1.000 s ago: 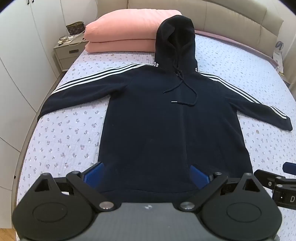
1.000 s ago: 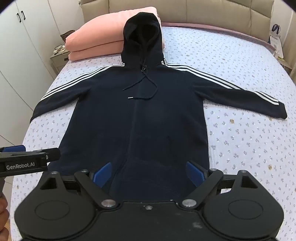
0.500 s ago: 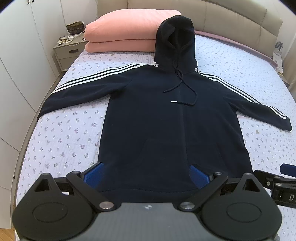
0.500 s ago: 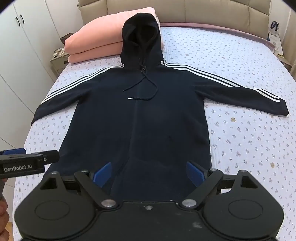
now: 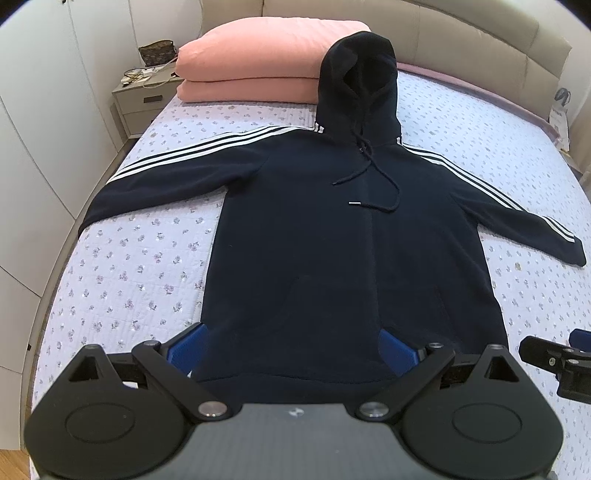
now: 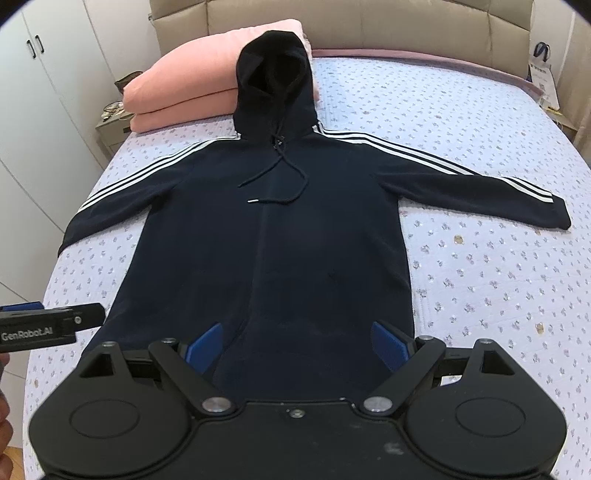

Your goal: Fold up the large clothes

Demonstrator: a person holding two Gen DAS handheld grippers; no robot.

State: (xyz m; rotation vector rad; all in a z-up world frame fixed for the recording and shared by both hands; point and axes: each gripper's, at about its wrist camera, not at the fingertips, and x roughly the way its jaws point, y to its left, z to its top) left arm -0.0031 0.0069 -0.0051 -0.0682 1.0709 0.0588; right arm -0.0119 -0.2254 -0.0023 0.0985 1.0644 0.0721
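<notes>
A dark navy hoodie (image 5: 332, 240) with white sleeve stripes lies flat, face up, on the bed, sleeves spread out, hood toward the headboard. It shows the same way in the right wrist view (image 6: 280, 240). My left gripper (image 5: 291, 350) is open and empty, hovering over the hem. My right gripper (image 6: 299, 343) is open and empty, also over the hem. The left gripper's side shows at the left edge of the right wrist view (image 6: 48, 325). The right gripper's tip shows at the right edge of the left wrist view (image 5: 554, 362).
The bed (image 5: 147, 258) has a lilac flowered quilt. Two pink folded pillows (image 5: 258, 66) lie at the head, under the hood. A nightstand (image 5: 144, 99) and white wardrobe doors (image 6: 37, 110) stand on the left. A padded headboard (image 6: 369, 26) runs across the back.
Both grippers stay open over the hem. The right wrist view has shifted slightly, bringing the hoodie a little more to centre. The hoodie has not moved.
</notes>
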